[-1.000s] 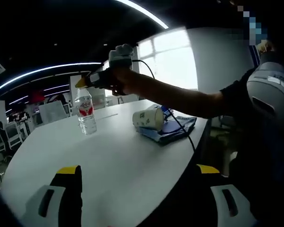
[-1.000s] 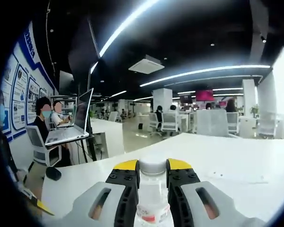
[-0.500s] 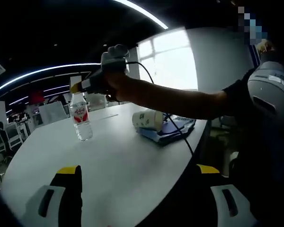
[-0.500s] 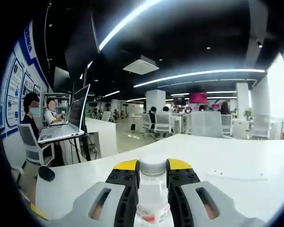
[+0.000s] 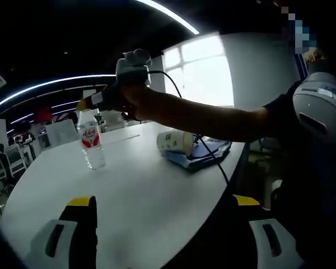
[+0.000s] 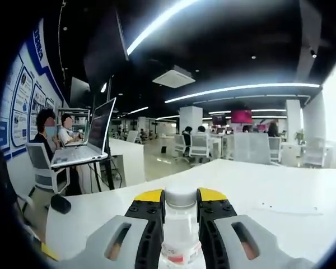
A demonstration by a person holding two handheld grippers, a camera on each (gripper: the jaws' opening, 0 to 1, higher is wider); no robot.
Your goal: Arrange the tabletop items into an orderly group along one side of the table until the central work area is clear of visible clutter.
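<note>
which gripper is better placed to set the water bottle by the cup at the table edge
Right. The right gripper is already shut on the water bottle; the left gripper is open, low and away from the paper cup.

The left gripper rises from the bottom with its yellow-tipped jaws spread wide apart, nothing between them, over the near edge of a white table. Farther along the table the right gripper, held in a person's hand, closes on the neck of an upright clear water bottle with a red label. To the right, a paper cup lies on its side on a blue cloth near the table's edge.
</note>
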